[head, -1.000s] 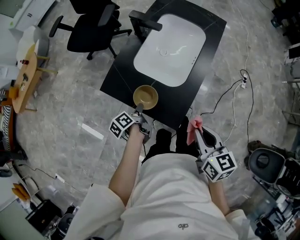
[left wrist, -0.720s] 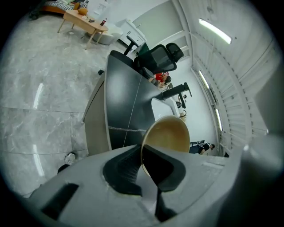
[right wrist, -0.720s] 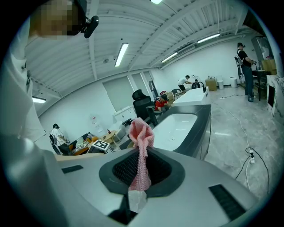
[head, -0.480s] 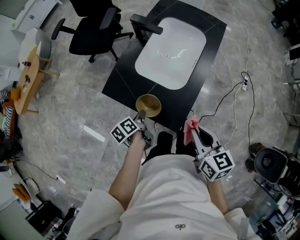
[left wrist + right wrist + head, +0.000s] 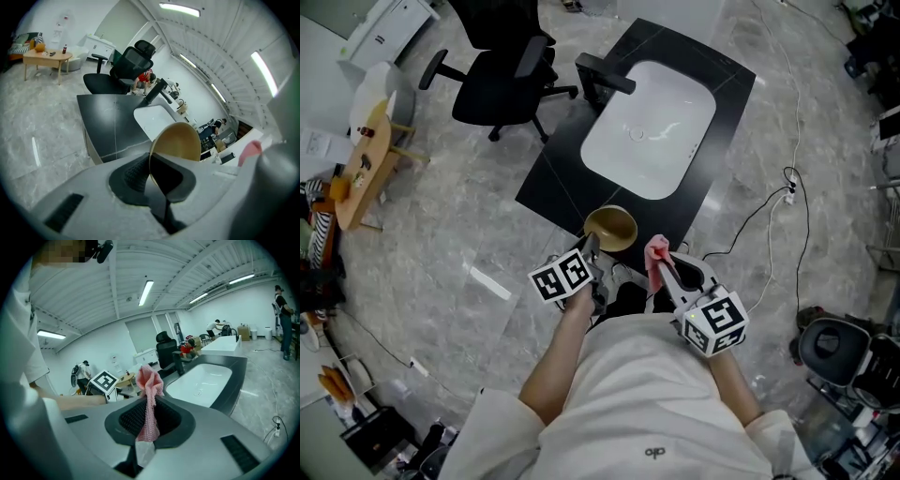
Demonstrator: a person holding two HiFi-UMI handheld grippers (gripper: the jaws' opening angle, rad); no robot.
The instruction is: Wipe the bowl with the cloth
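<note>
Jaws of the left gripper (image 5: 592, 246) have just been closing, and they now pinch the near rim of the tan bowl (image 5: 612, 226), whose wall stands thin between the pads in the left gripper view (image 5: 180, 140). A second ago the bowl sat on the near corner of the black counter (image 5: 572, 169) with those jaws only reaching for it. Now it looks lifted clear and tipped, carried out ahead of the jaw tips by its rim alone. The right gripper (image 5: 661, 267) is clenched on the pink cloth (image 5: 656, 251), which stands up in a bunch above its pads (image 5: 151, 380). That gripper has swung across, so the cloth is now just to the right of the bowl rather than well apart from it. Nothing shows the two touching yet. Picking up seems finished, and the wiping itself has probably not begun. A one-sided rim grip may let the bowl twist once the cloth presses into it.
</note>
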